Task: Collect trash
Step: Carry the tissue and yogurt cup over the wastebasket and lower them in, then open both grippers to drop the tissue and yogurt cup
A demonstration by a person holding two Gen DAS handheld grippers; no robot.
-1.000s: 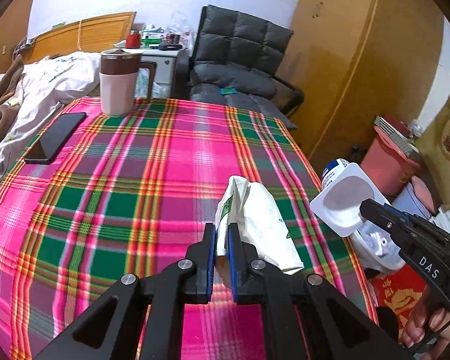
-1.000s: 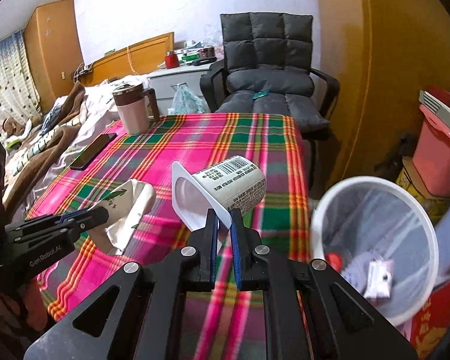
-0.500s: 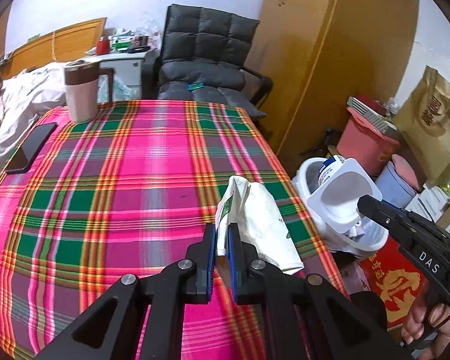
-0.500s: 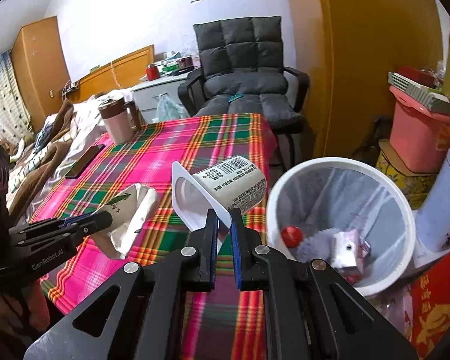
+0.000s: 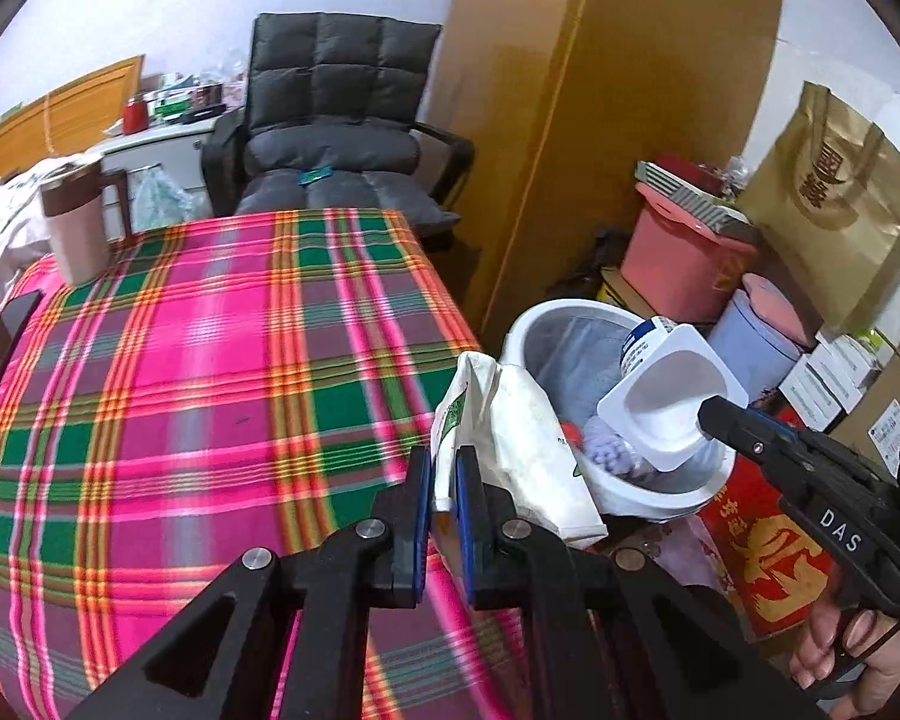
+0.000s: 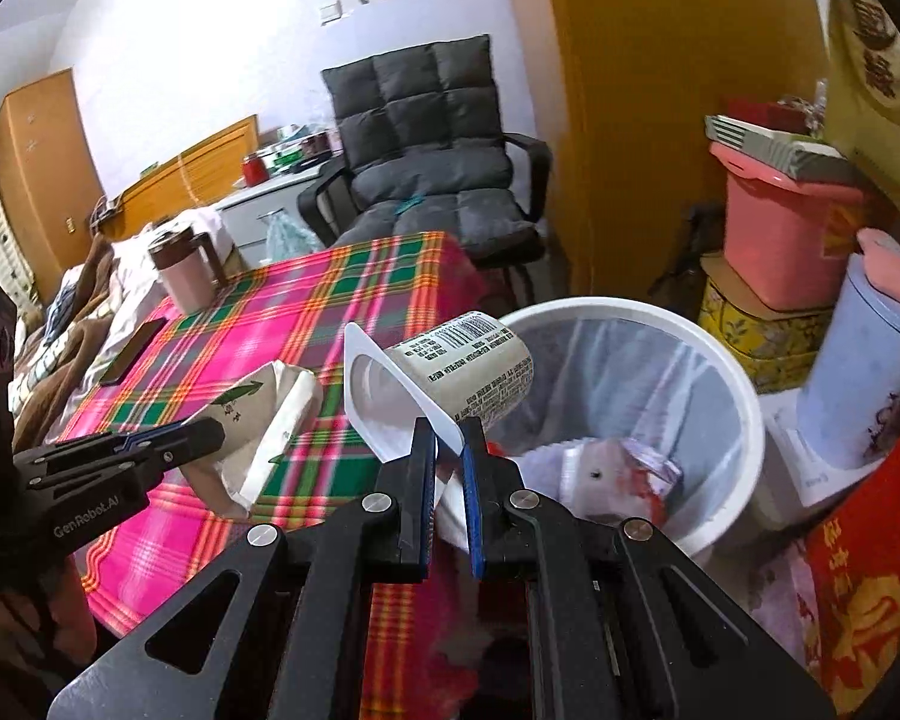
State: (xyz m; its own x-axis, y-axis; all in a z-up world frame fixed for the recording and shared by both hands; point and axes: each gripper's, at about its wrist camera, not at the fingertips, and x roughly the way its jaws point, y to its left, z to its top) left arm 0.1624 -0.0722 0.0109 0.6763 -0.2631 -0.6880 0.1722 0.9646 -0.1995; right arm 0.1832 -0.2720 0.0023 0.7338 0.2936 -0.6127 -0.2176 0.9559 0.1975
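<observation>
Right hand-held gripper (image 6: 448, 468) pinches the cup (image 6: 444, 372) by its rim over the bin (image 6: 744, 396); left hand-held gripper (image 5: 444, 480) clamps the bag (image 5: 510, 438) at the tabletop (image 5: 210, 360) edge. Risk: thin grip slips, bag drops short.

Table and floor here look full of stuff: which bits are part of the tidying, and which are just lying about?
Part of the job:
- yogurt cup, in the right gripper
- crumpled paper bag, in the left gripper
- white trash bin

Just lying about:
- mug
- phone
- grey chair
- pink tub
</observation>
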